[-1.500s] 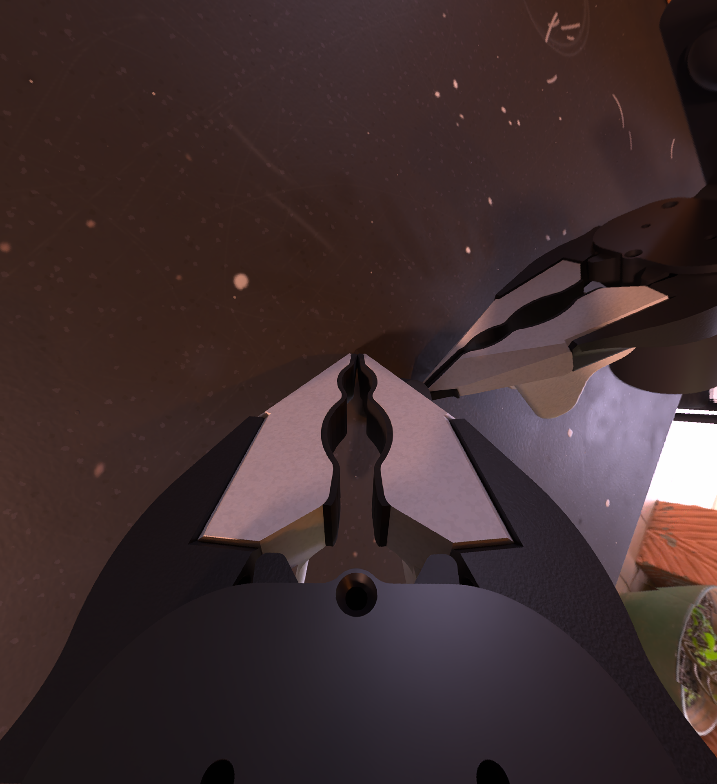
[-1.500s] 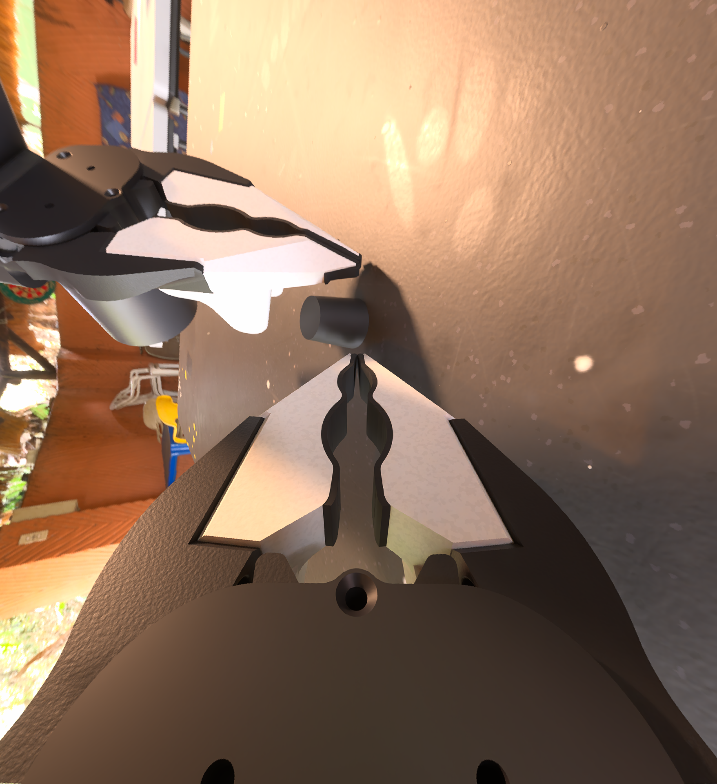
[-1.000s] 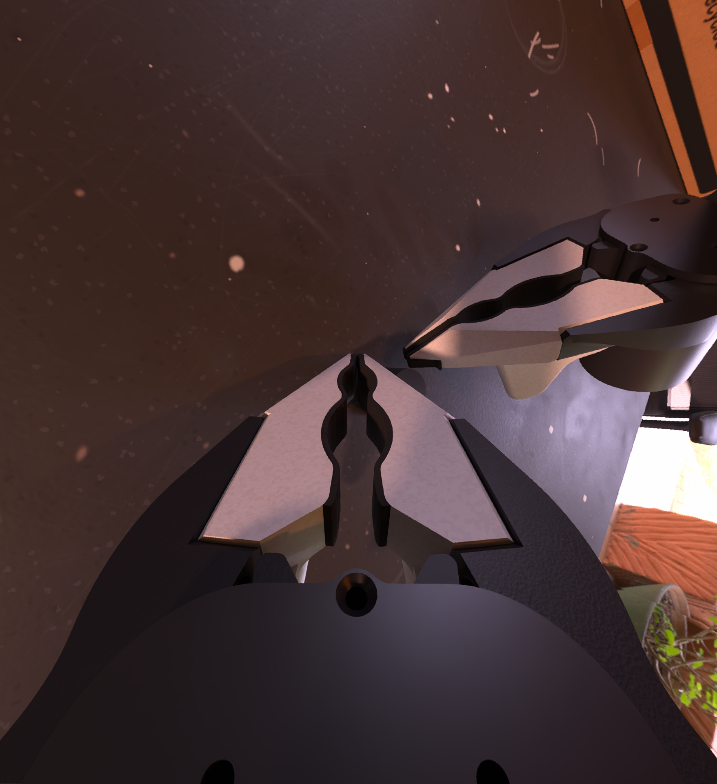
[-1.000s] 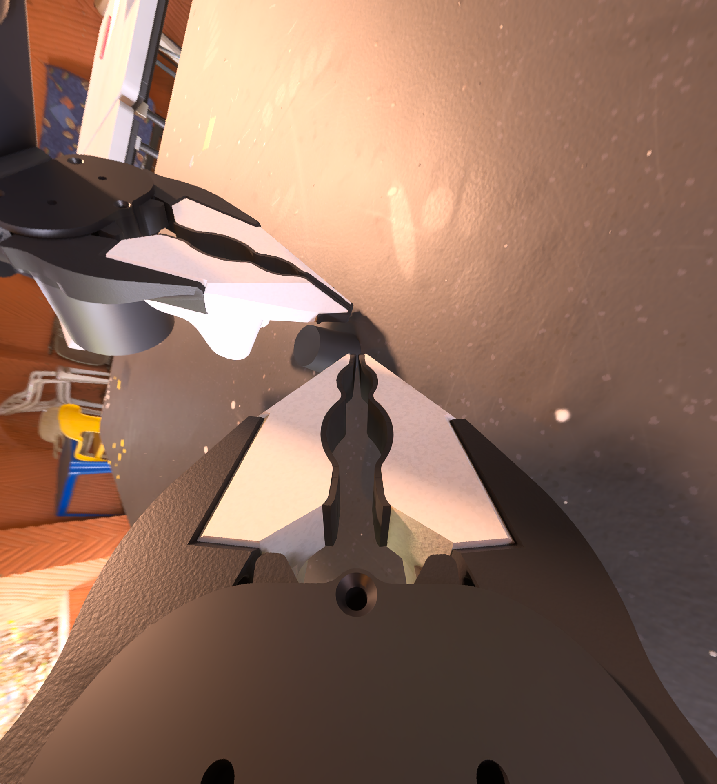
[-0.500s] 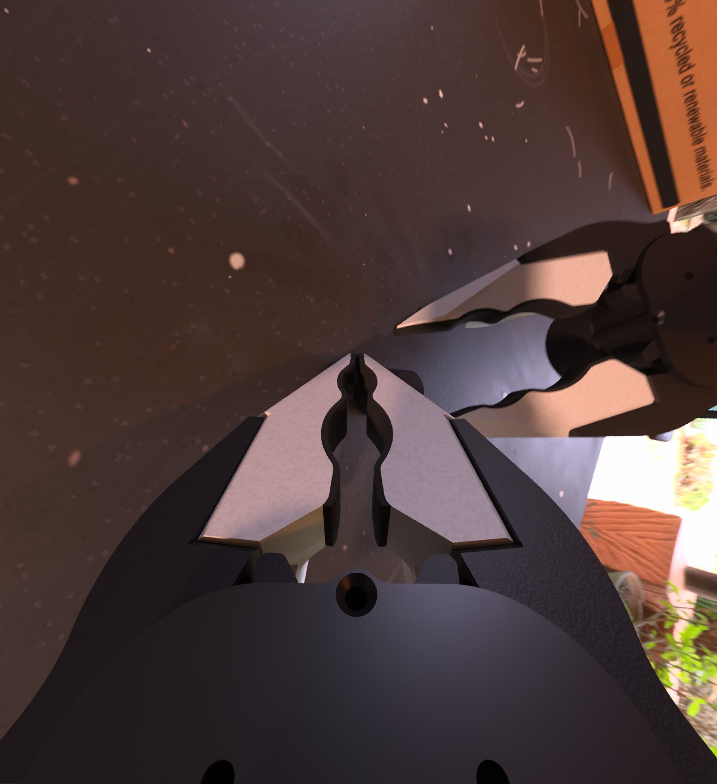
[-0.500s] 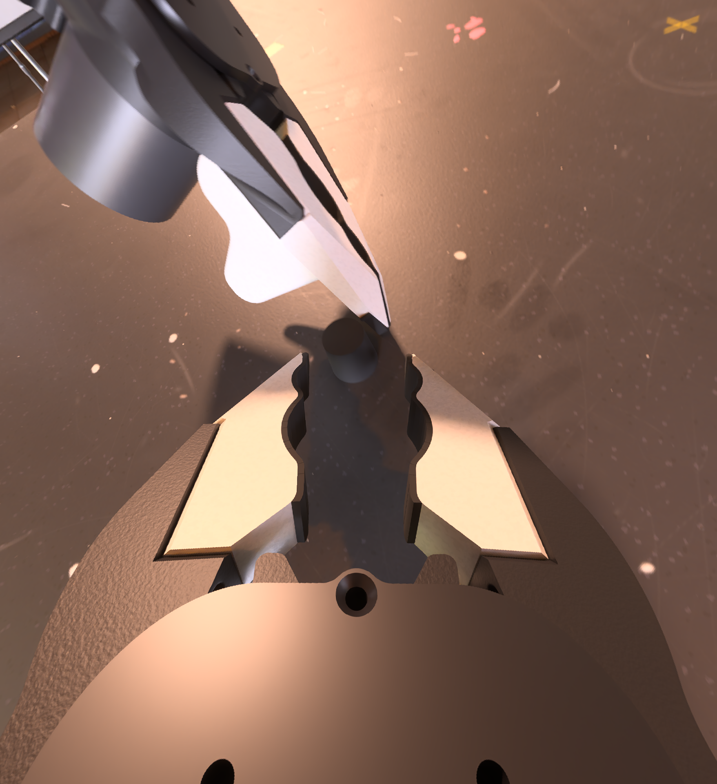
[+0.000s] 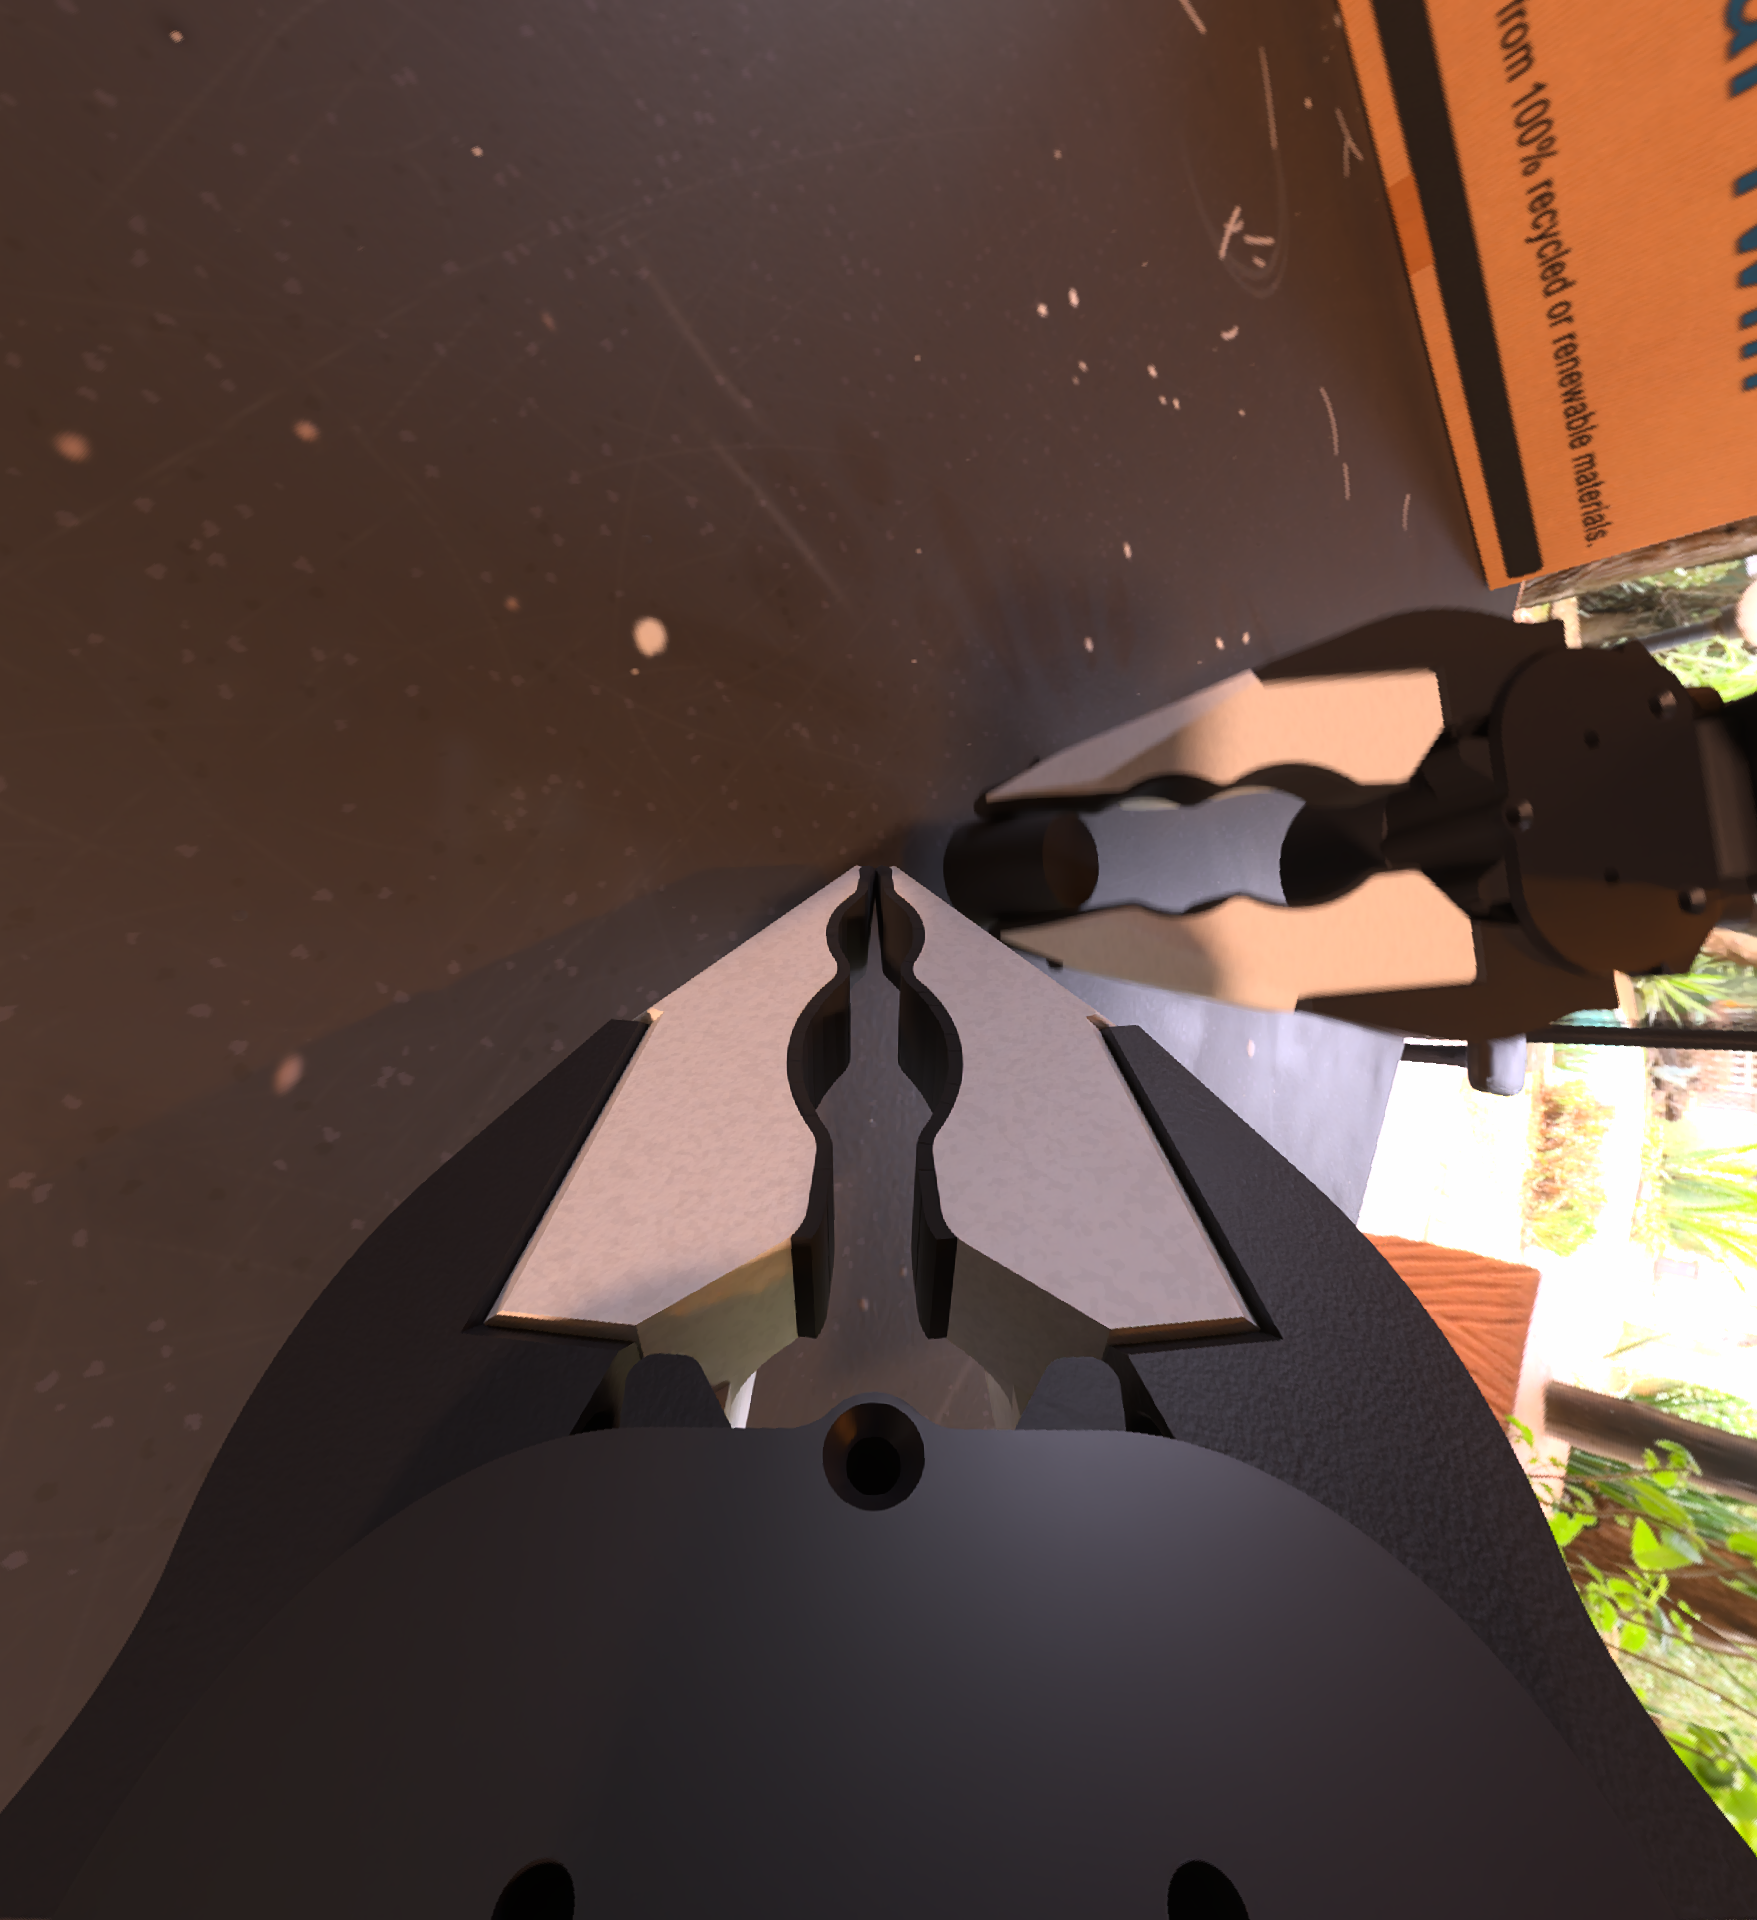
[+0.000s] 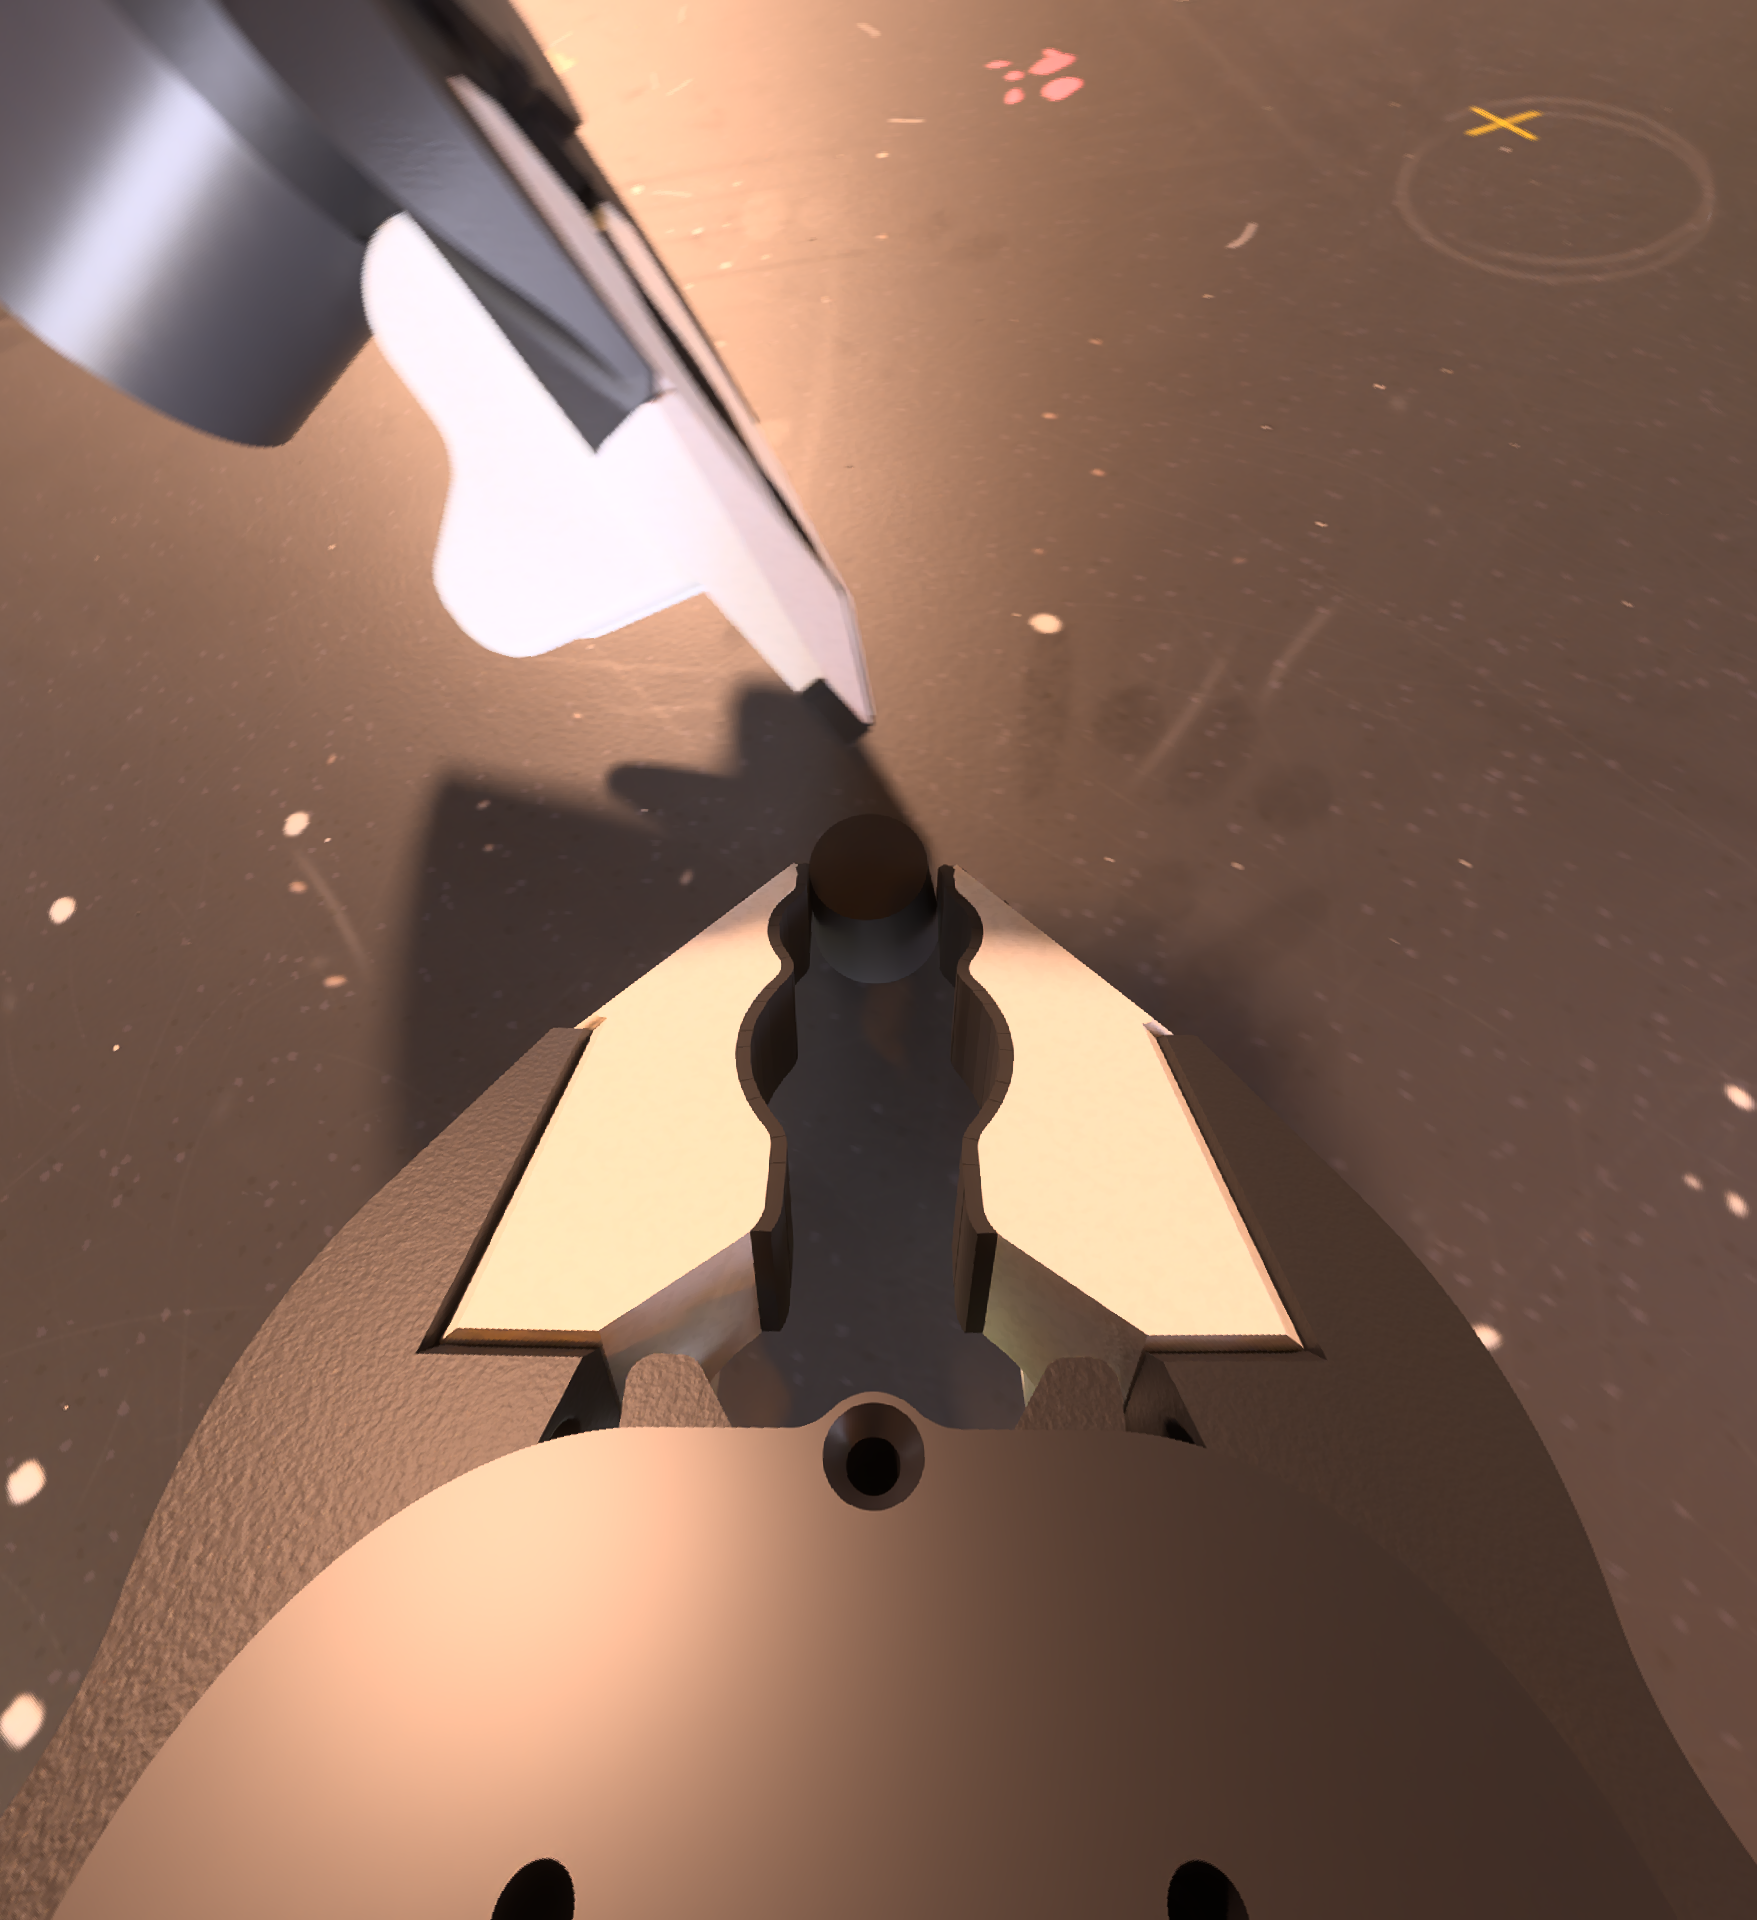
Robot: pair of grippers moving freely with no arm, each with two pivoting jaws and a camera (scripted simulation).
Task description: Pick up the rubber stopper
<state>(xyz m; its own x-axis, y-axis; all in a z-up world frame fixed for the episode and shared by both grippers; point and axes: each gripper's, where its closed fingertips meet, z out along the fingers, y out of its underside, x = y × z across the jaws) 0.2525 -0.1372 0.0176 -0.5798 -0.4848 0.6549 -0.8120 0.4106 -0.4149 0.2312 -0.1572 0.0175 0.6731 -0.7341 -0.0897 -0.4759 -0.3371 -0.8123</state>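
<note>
The rubber stopper (image 8: 871, 904) is a small dark cylinder lying on its side between the fingertips of my right gripper (image 8: 871, 883), and both fingers touch it. In the left wrist view the stopper (image 7: 1019, 862) sticks out of the right gripper's (image 7: 993, 868) tips, just right of my left gripper (image 7: 874, 878). The left gripper is shut and empty, its tips close to the brown table (image 7: 438, 520). It also shows in the right wrist view (image 8: 843, 696), coming from the upper left, its tip just beyond the stopper.
An orange cardboard box (image 7: 1632, 260) stands on the table at the top right of the left wrist view. The table's edge (image 7: 1373, 1143) runs on the right, with greenery beyond. A chalk circle with a yellow cross (image 8: 1554, 192) lies far right.
My right gripper turned, opened, moved in around the stopper and closed on it. My left gripper stayed shut and its tip now sits a little farther from the stopper.
</note>
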